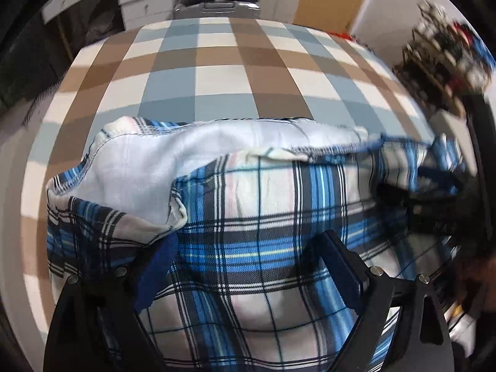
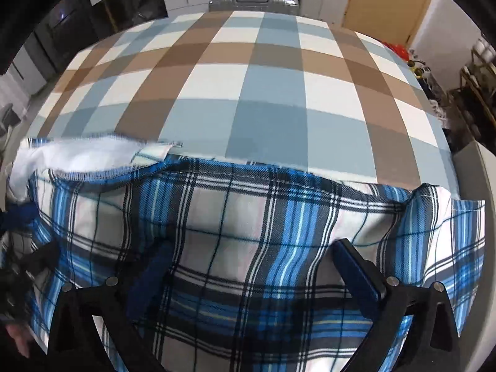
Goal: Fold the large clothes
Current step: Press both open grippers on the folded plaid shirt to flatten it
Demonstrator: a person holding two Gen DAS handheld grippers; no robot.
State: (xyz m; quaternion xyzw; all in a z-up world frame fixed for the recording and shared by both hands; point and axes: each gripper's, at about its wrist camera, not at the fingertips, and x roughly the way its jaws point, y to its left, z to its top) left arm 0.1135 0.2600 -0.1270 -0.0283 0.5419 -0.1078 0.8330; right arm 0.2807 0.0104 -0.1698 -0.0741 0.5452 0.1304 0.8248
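A large blue, white and black plaid garment (image 1: 263,204) lies across the near part of a bed covered with a brown, blue-grey and white checked spread (image 1: 223,74). Its white inner side (image 1: 148,167) is turned over along the far left edge. My left gripper (image 1: 248,248) hangs open over the cloth, fingers wide apart and pressing on nothing. In the right wrist view my right gripper (image 2: 254,257) is also open above the plaid garment (image 2: 235,217), near its far hem. The right gripper's black body (image 1: 434,207) shows blurred at the garment's right side.
A silver suitcase (image 2: 254,1) stands beyond the bed's far end, white drawers (image 1: 142,0) to its left. A cluttered shelf (image 1: 440,52) and a wooden door (image 2: 384,3) are at the right. The bed's far half shows bare checked spread (image 2: 248,77).
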